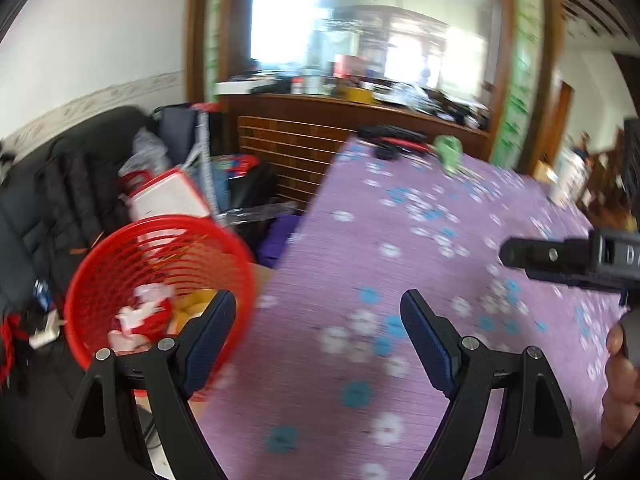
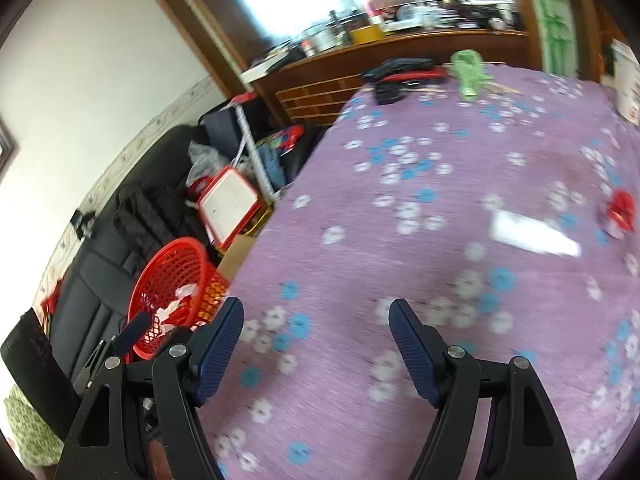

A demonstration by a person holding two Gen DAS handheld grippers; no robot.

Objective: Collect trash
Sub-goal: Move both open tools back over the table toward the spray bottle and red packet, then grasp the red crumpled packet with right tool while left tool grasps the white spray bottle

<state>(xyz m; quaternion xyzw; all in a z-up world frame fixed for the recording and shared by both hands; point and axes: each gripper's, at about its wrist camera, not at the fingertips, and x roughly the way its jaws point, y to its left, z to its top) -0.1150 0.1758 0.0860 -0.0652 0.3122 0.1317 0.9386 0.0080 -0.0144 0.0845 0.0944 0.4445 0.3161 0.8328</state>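
We are looking over a table under a purple flowered cloth (image 2: 400, 240), and both views are blurring. Beside its left edge, lower down, a red mesh basket (image 1: 160, 280) is sitting with white and red scraps (image 1: 144, 312) already lying inside. Still lying on the cloth, well to the right, are a flat white paper (image 2: 534, 234) and, near it, a crumpled red wrapper (image 2: 620, 212). We are tilting our left gripper (image 1: 318, 332) downward over the table edge just beside the basket, jaws standing wide with nothing between them. Our right gripper (image 2: 316, 340) is angling down over the cloth, likewise gaping and carrying nothing.
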